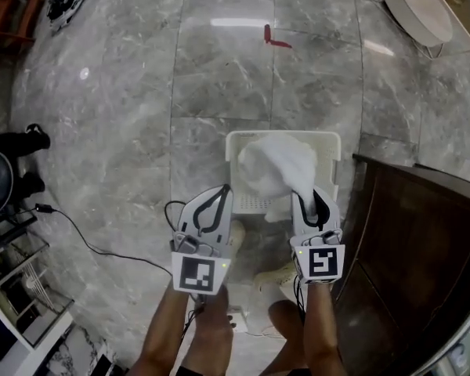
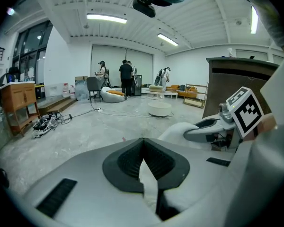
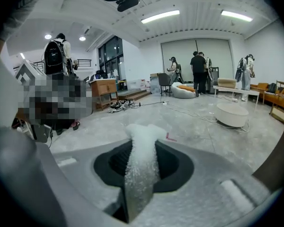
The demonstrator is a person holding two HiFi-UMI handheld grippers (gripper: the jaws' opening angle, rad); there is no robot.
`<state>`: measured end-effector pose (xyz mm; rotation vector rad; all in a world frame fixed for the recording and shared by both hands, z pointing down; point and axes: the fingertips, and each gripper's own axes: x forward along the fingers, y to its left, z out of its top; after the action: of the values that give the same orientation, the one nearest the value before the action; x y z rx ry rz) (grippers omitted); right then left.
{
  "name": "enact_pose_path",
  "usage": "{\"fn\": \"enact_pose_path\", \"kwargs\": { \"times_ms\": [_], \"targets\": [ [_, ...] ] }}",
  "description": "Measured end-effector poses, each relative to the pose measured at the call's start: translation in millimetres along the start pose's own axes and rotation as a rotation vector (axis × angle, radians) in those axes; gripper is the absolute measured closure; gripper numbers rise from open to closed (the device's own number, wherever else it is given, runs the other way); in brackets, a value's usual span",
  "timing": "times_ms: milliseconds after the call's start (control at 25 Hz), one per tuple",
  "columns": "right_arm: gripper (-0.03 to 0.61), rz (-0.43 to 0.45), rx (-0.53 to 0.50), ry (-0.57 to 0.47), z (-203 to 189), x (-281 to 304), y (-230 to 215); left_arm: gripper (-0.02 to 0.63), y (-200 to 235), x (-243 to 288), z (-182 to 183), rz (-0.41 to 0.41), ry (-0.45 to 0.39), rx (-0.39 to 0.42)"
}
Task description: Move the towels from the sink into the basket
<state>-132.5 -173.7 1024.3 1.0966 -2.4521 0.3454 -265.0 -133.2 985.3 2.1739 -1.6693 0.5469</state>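
Underfoot, the grey marble floor [image 1: 219, 77] fills nearly everything, with a dark wooden cabinet [image 1: 407, 233] at 3 o'clock of the white basket [image 1: 329, 141], which stands on the floor at 12 o'clock from the person's feet. Over the basket hangs the white towel [image 1: 276, 167], bunched above the opening and trailing toward 5 o'clock into the right claw [image 1: 309, 202], which is clamped on a narrow fold of it. The left claw [image 2: 142, 143] has its jaws together on nothing I can make out (the sink is in no view). One risk is that the towel's tail sits near the basket's near rim, so letting go here could leave it draped over the edge and sliding out.
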Motion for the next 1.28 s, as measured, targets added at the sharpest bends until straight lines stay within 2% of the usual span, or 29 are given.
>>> {"fn": "enact_pose_path", "kwargs": {
  "times_ms": [240,480,640,800,880,960,1000,1080,1280],
  "targets": [
    [0.483,-0.003,0.036,0.017,-55.3,39.5,-3.6,0.604,4.0,26.6,-48.2,-0.015,0.018,0.005],
    [0.482,0.01,0.03,0.057,-110.8,72.8,2.0,0.604,12.1,46.9,-92.9,-0.012,0.043,0.004],
    [0.479,0.021,0.033,0.056,-124.0,79.8,6.5,0.604,12.5,54.1,-105.9,-0.01,0.05,-0.008],
    [0.468,0.021,0.059,0.063,-126.2,80.2,7.7,0.604,10.7,55.8,-102.5,-0.017,0.036,0.011],
    [0.405,0.014,0.096,0.066,-124.7,78.5,4.9,0.604,10.0,54.3,-98.2,-0.014,0.035,0.012],
    [0.247,0.017,0.119,0.062,-117.7,74.9,3.4,0.604,8.6,51.1,-90.4,-0.01,0.036,0.016],
    [0.22,0.018,0.121,0.059,-112.5,72.0,2.5,0.604,7.4,48.5,-85.6,-0.005,0.039,0.005],
    [0.187,0.014,0.111,0.053,-99.7,64.6,0.6,0.604,4.3,42.3,-72.1,0.004,0.037,-0.023],
    [0.183,0.015,0.102,0.05,-61.1,45.5,-3.4,0.604,-4.3,25.7,-28.9,-0.001,0.025,-0.006]
  ]
}}
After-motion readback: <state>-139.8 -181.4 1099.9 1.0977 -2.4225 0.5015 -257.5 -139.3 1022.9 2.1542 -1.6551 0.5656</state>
